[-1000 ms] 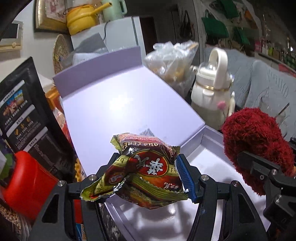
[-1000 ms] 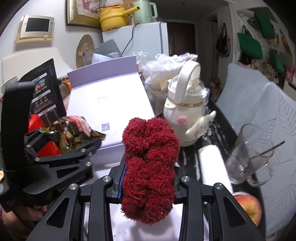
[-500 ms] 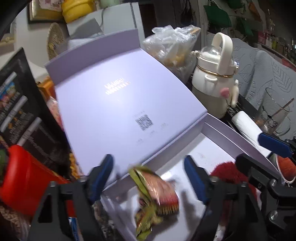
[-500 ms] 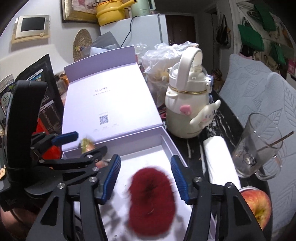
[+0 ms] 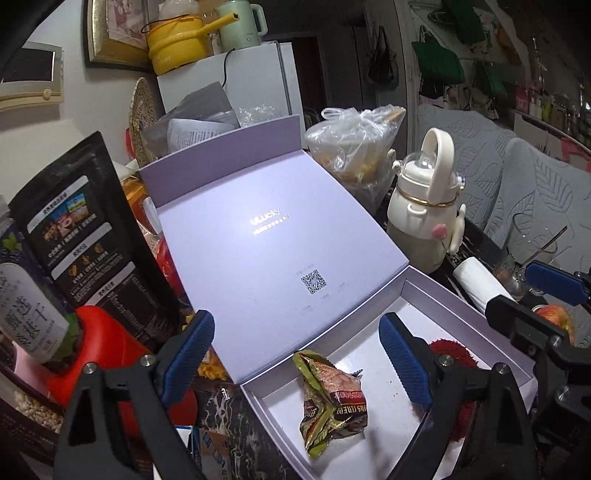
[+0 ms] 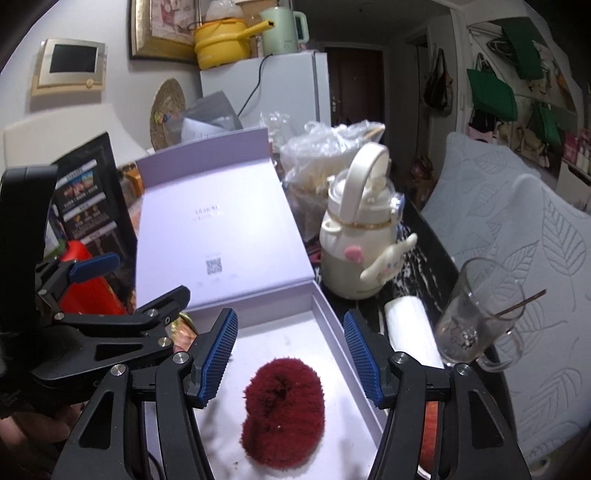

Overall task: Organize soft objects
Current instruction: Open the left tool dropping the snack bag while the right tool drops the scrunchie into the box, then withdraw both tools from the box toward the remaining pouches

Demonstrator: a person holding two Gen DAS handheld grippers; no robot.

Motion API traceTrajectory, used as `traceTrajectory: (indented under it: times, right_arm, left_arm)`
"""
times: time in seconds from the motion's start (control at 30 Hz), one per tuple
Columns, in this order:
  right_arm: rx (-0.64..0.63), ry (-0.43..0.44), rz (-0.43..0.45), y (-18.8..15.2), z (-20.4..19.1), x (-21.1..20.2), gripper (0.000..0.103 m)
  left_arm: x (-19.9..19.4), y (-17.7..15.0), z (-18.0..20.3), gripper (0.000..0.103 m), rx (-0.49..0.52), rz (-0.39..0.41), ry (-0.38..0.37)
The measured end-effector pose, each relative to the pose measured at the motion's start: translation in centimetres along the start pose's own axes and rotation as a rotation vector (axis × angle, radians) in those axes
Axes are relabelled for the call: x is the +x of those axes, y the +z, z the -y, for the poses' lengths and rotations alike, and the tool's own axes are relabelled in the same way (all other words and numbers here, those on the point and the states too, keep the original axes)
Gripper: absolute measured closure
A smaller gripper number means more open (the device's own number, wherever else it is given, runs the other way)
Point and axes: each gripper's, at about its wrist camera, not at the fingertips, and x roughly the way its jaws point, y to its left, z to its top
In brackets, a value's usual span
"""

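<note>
Two soft things lie apart inside one shallow lilac cardboard box [image 6: 325, 306] with a raised hinged lid: one crumpled, glossy foil snack packet [image 5: 330, 402] and one fuzzy dark-red yarn scrunchie [image 6: 282, 397], oval and woolly. The left gripper [image 5: 295, 362] has just been opening, its ribbed blue pads spread wide above the packet. The right gripper [image 6: 290, 354], also just opening, stands parted over the scrunchie, touching nothing.

Lived-in home, kitchen corner; white fridge [image 6: 280, 88] carrying yellow pot [image 6: 218, 40] and kettle [image 6: 282, 29]; tote bags [image 6: 491, 96] on wall; cluttered bench [image 6: 424, 258].
</note>
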Motion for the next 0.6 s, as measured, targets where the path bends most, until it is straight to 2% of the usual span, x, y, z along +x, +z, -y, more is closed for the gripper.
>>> traceTrajectory:
  times: [0.6]
  right_arm:
    - [-0.038, -0.006, 0.137, 1.7, -2.1, -10.6, 0.043]
  left_arm:
    - [-11.6, 0.9, -0.5, 0.011, -0.025, 0.153, -0.004]
